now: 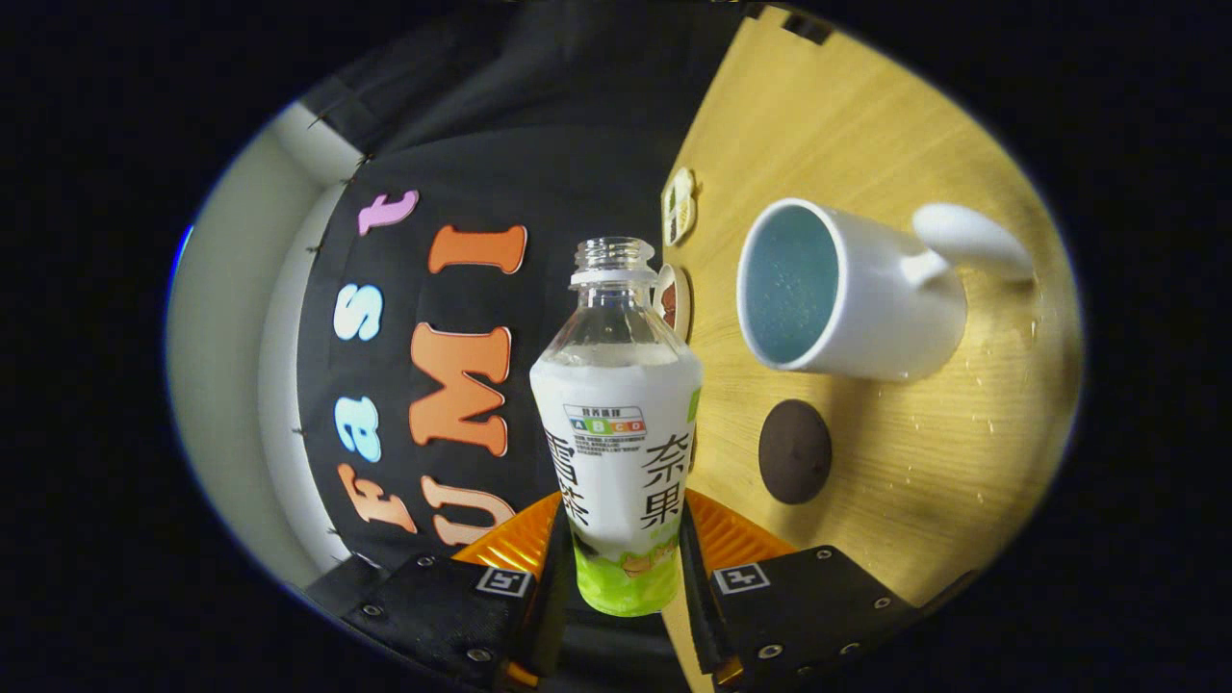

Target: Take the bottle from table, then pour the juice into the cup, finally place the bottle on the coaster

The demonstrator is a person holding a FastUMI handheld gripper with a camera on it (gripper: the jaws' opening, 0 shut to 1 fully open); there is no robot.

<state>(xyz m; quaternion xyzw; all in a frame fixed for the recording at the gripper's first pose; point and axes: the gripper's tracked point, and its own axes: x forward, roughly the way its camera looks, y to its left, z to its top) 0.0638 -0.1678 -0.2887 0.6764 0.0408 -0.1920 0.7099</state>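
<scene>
My gripper [621,568] is shut on the bottle [619,433], both fingers pressing its lower sides. The bottle is clear plastic with a white and green label, its cap off and its open neck pointing away from the fingers. The whole view is rolled sideways, so the wooden table [914,500] stands like a wall beside the bottle. A white cup [847,294] with a pale blue inside and a handle stands on that table, beyond the fingers, its mouth facing the bottle's side. A dark round coaster [795,451] lies on the table near the cup's base.
Two small flat decorated pieces [680,205] [675,300] lie on the table beyond the bottle's neck, near the table's far edge. Small droplets speckle the wood [982,423] past the cup. The booth's black cloth wall hangs behind the bottle.
</scene>
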